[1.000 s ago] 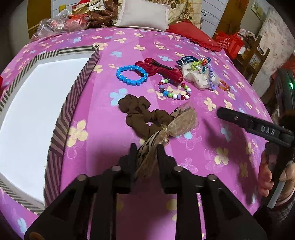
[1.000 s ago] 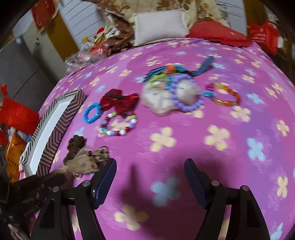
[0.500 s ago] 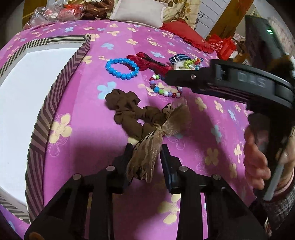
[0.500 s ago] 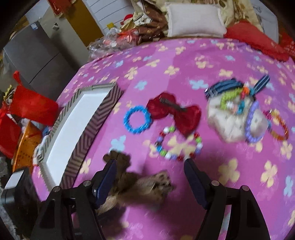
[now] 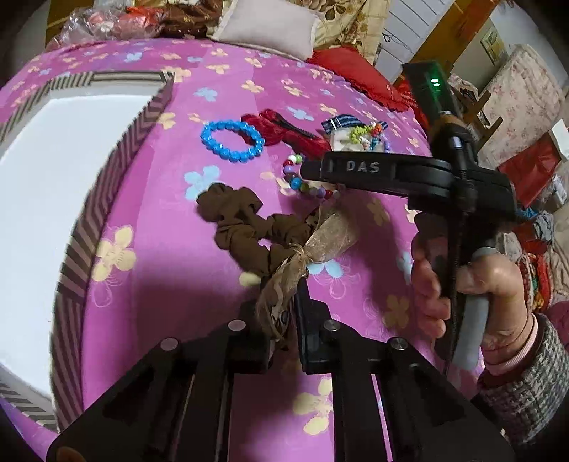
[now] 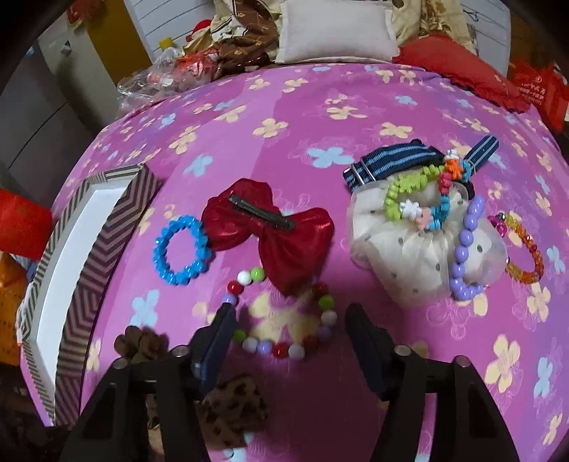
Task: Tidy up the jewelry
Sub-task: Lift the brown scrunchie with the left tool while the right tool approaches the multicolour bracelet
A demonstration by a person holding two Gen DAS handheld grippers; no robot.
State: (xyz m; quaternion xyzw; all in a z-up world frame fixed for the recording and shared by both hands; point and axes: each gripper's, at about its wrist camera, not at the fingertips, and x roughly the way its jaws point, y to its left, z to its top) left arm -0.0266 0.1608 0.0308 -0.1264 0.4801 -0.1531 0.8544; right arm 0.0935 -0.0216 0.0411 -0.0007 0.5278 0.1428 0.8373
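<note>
Left gripper (image 5: 282, 312) clamped on the sheer tan ribbon tail of a brown fabric scrunchie with a leopard-print bow (image 5: 249, 227); jaws just closed further onto it. The scrunchie lies on the purple flower-print bedspread (image 5: 220, 89), just beside the chevron-striped box with white inside (image 5: 117, 149).

Right gripper (image 6: 290, 337), held by a hand (image 5: 462, 284) in a grey knit sleeve, hangs over the multicolour round-bead bracelet (image 6: 284, 316). Jaws open but just narrowed; fingers straddle the bracelet, contact unclear.

Behind the bracelet: shiny red bow hair clip (image 6: 270, 227), overlapping its far edge, and a bright blue faceted-bead bracelet (image 6: 181, 248) touching the bow's left side.

To the right: white dotted tulle scrunchie (image 6: 419, 256) with a lilac bead bracelet (image 6: 462, 256) and a green-blue-orange charm bracelet (image 6: 419, 192) on top, navy striped strap (image 6: 391, 163) behind, orange bead bracelet (image 6: 526, 248) beside.

Far edge: beige cushion (image 6: 334, 28), red pillow (image 6: 458, 67).
</note>
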